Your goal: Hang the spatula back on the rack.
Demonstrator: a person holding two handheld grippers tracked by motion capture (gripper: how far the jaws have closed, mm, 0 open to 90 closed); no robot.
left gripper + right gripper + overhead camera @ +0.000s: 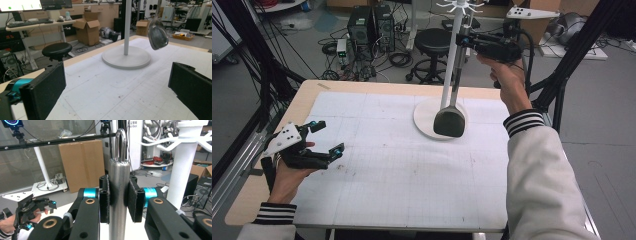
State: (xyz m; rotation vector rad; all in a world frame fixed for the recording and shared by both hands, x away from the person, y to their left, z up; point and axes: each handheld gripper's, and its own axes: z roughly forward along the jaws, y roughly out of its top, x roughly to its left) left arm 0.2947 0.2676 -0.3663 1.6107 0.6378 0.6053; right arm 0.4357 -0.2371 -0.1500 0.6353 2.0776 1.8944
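Ladle hanging upright beside the stand pole — bowl down over the round base, loop end up, handle pinched by right gripper, left gripper spread wide, empty, near table's left edge.

Robotics lab. Evidence: computer towers and loose cables on floor beyond table; stool; cardboard boxes; desk with keyboard, far left.

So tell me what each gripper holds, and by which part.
The right gripper is clamped on the metal handle of the spatula, just below its hanging loop. The left gripper is open and holds nothing.
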